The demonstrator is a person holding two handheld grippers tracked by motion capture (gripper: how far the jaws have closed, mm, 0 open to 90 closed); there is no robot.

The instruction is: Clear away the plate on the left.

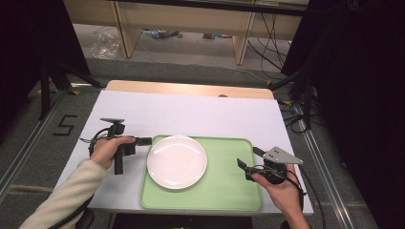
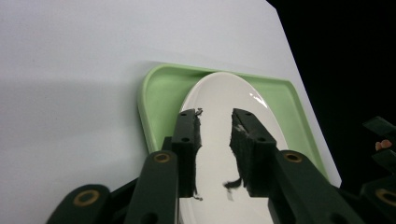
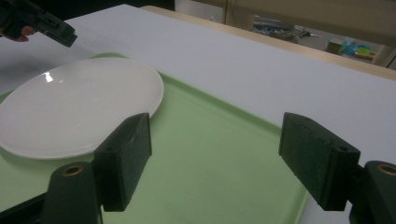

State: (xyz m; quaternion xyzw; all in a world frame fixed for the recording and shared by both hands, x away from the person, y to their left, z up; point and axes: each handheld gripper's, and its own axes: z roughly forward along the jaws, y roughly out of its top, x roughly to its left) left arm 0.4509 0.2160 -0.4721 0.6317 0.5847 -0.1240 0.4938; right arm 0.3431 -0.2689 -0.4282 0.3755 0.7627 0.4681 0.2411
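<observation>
A round white plate (image 1: 176, 161) lies on the left half of a pale green tray (image 1: 229, 191) at the front of the table. My left gripper (image 1: 146, 141) reaches in level from the left, its tips at the plate's left rim. In the left gripper view the jaws (image 2: 215, 126) stand a little apart around the near edge of the plate (image 2: 224, 93), and the pads do not press on it. My right gripper (image 1: 249, 158) hovers over the tray's right side. Its jaws (image 3: 215, 149) are wide open with nothing between them, above bare tray (image 3: 224, 154) and facing the plate (image 3: 70, 107).
White sheet (image 1: 191, 112) covers the table, with a wooden strip (image 1: 191, 88) along the far edge. Beyond it are wooden shelf legs and cables on the floor (image 1: 267, 52). Dark curtains stand at both sides. The tray's right half is bare.
</observation>
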